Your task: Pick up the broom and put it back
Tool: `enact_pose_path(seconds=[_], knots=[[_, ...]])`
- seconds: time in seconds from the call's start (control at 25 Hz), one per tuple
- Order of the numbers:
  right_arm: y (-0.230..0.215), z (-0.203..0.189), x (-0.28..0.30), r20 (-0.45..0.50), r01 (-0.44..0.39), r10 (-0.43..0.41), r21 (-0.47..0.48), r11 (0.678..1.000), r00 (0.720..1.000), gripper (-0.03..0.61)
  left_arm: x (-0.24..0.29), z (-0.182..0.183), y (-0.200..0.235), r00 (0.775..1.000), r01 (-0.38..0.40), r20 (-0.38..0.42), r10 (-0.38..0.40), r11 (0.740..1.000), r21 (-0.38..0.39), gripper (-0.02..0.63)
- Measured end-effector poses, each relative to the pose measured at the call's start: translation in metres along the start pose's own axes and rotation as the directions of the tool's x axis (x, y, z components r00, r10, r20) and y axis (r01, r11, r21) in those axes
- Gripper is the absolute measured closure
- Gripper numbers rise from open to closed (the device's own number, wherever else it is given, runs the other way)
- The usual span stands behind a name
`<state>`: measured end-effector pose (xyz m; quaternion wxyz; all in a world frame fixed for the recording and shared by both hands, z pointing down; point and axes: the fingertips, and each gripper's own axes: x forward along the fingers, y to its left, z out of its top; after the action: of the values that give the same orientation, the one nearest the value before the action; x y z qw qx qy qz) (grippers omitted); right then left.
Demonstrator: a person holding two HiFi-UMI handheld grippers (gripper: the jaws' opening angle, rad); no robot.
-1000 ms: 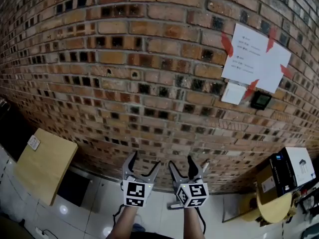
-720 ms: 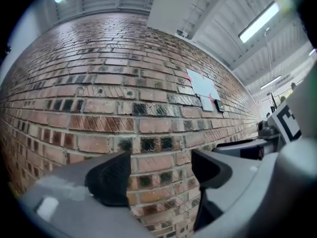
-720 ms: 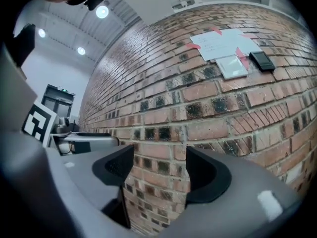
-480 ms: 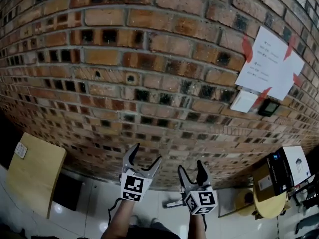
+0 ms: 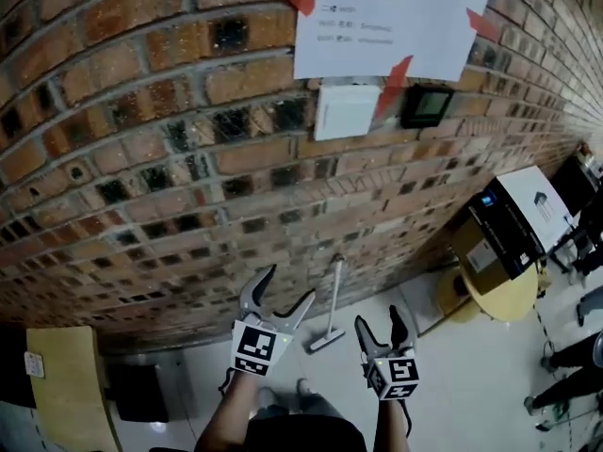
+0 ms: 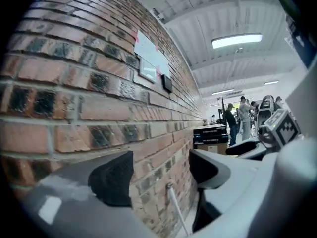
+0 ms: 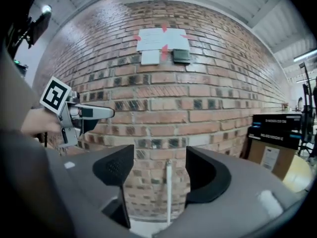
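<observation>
A broom (image 5: 333,301) with a pale handle leans against the brick wall, its head on the white floor. My left gripper (image 5: 287,288) is open and empty, just left of the handle and apart from it. My right gripper (image 5: 379,320) is open and empty too, lower and to the handle's right. In the left gripper view the handle (image 6: 174,207) shows low between the left gripper's (image 6: 161,175) jaws, farther off. In the right gripper view the handle (image 7: 168,192) stands upright between the right gripper's (image 7: 158,172) open jaws, still at a distance, and the left gripper (image 7: 74,114) shows at the left.
Papers taped with red tape (image 5: 386,17), a white plate (image 5: 346,111) and a small black device (image 5: 427,104) hang on the brick wall. A black-and-white box (image 5: 513,219) sits above a round yellow table (image 5: 499,295) at right. A wooden board (image 5: 66,384) lies at lower left.
The view has swung right along the wall, so the broom now stands between the two grippers. Both grippers have moved right and somewhat down, still open.
</observation>
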<state>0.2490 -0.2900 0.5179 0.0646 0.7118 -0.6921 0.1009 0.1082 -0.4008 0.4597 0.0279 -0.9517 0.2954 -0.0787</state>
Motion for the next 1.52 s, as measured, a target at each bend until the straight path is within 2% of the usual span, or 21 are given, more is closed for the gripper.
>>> enact_pose_path(seconds=[0.16, 0.32, 0.48, 0.6, 0.8, 1.0, 1.2, 1.4, 1.52], knots=[[-0.055, -0.032, -0.025, -0.041, 0.099, -0.097, 0.03, 0.995, 0.994, 0.244, 0.042, -0.016, -0.049, 0.992, 0.122, -0.024, -0.122, 0.992, -0.002, 0.258], [-0.093, -0.069, -0.046, -0.097, 0.158, -0.153, 0.045, 0.986, 0.983, 0.245, 0.074, -0.033, -0.093, 0.971, 0.233, -0.05, -0.232, 0.973, 0.003, 0.258], [-0.116, -0.103, -0.059, -0.158, 0.189, -0.176, 0.071, 0.979, 0.972, 0.247, 0.095, -0.046, -0.119, 0.951, 0.301, -0.076, -0.3, 0.954, -0.004, 0.258], [-0.123, -0.122, -0.067, -0.194, 0.196, -0.175, 0.095, 0.976, 0.965, 0.25, 0.101, -0.055, -0.128, 0.942, 0.324, -0.092, -0.323, 0.946, -0.01, 0.258], [-0.127, -0.151, -0.063, -0.229, 0.173, -0.147, 0.098, 0.98, 0.962, 0.252, 0.11, -0.087, -0.121, 0.942, 0.297, -0.169, -0.29, 0.955, 0.019, 0.258], [-0.113, -0.196, -0.028, -0.251, 0.095, -0.073, 0.078, 0.992, 0.965, 0.269, 0.104, -0.128, -0.096, 0.939, 0.235, -0.258, -0.228, 0.972, -0.005, 0.258], [-0.093, -0.237, 0.046, -0.291, -0.016, 0.039, 0.079, 0.997, 0.956, 0.275, 0.091, -0.148, -0.073, 0.94, 0.165, -0.298, -0.167, 0.986, -0.03, 0.258], [-0.075, -0.253, 0.129, -0.296, -0.073, 0.105, 0.117, 0.99, 0.95, 0.275, 0.091, -0.155, -0.055, 0.946, 0.116, -0.297, -0.132, 0.991, -0.071, 0.258], [-0.061, -0.264, 0.176, -0.319, -0.109, 0.146, 0.13, 0.986, 0.936, 0.275, 0.081, -0.156, -0.046, 0.949, 0.082, -0.298, -0.105, 0.993, -0.089, 0.258]])
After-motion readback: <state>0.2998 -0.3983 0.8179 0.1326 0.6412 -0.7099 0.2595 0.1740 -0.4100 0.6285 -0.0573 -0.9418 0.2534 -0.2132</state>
